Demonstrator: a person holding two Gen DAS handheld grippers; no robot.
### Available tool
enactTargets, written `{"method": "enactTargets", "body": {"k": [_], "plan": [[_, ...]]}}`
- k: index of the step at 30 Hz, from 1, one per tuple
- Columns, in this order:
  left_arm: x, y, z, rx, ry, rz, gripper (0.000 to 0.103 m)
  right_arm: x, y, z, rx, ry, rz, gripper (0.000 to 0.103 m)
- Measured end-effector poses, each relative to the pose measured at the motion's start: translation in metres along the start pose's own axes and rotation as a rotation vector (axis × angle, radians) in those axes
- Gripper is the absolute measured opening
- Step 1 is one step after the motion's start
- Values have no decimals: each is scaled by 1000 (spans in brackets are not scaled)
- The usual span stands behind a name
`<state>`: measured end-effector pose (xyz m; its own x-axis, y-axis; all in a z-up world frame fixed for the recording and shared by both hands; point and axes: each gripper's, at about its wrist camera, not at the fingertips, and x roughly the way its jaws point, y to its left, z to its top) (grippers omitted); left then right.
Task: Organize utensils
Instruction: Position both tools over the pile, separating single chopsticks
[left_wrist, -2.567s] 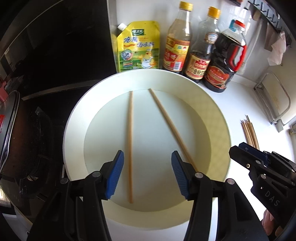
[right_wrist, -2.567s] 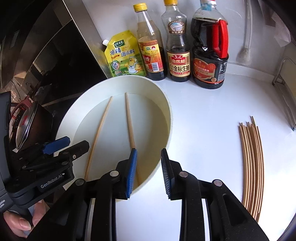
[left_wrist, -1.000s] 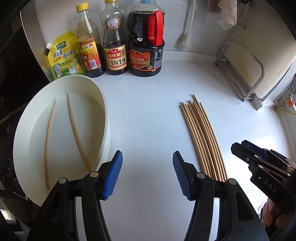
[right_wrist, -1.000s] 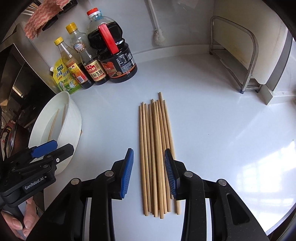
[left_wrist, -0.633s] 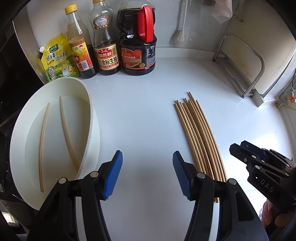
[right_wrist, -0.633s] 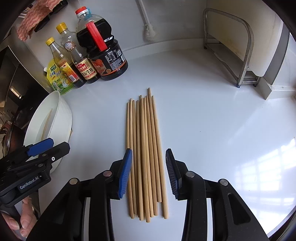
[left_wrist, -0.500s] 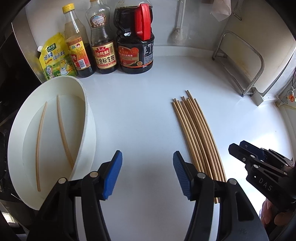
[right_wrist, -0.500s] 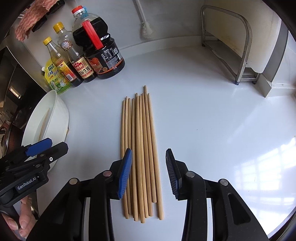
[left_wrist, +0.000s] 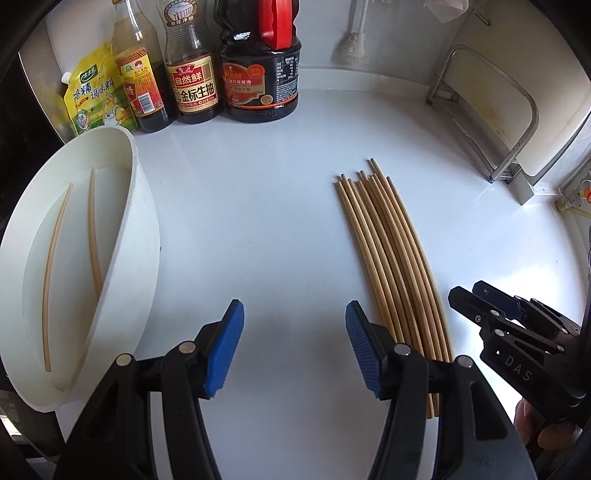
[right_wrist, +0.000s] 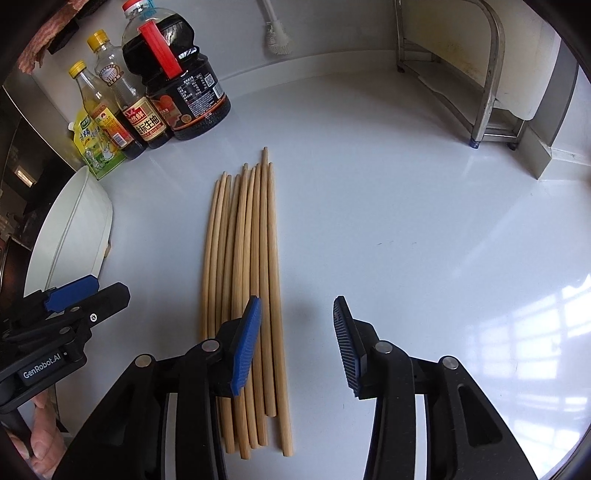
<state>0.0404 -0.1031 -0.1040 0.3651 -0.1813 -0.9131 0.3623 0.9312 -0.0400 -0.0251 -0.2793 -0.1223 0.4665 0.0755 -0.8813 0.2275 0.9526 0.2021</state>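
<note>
From the right wrist view, the right gripper (right_wrist: 297, 332) sits lowest in the frame, its blue-padded jaws opening over the white counter (right_wrist: 406, 221). Nothing is pinched: the left pad overlaps the near part of the bundle of chopsticks (right_wrist: 251, 258), and one or two sticks on the bundle's right side run up through the left part of the gap, but I cannot tell whether the pad touches them.

The chopsticks lie flat on the counter, side by side, their long axis running from the bottom of the frame up toward the top, with the thin tips pointing away toward the bottles and the thicker butt ends nearest the camera. The butt ends are uneven, and the left pad and finger hide part of several sticks.

At the lower left of that view the left gripper (right_wrist: 123, 293) shows only as a dark body with a blue tip, held by a hand (right_wrist: 44, 428) cut off by the frame edge.

In the left wrist view, the left gripper (left_wrist: 293, 339) stands spread over bare counter, holding nothing; the bundle passes behind its right finger (left_wrist: 364, 350) at lower right.

At the left edge sits a white bowl (left_wrist: 140, 229), partly cut off, with two chopsticks (left_wrist: 74, 258) lying inside, also pointing up the frame.

Farthest off, in the upper left, stand three sauce bottles (left_wrist: 258, 74) and a yellow pouch (left_wrist: 96, 96), their tops cropped. A metal rack (left_wrist: 491, 110) stands at the upper right.
</note>
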Motion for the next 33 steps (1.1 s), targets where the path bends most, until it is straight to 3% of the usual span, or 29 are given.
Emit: {"method": "enactTargets", "body": {"k": [12,26,33], "plan": [[12,-7,0,-40,-8,5,65,15,2,2,-71,12,-18,44],[13,-14,-4,-52,-10,-20,67,13,10,-3,-180,-5,-100,44],[17,-22,-8,-39,-5,-38,68,13,1,-4,-170,-22,-111,44]]}}
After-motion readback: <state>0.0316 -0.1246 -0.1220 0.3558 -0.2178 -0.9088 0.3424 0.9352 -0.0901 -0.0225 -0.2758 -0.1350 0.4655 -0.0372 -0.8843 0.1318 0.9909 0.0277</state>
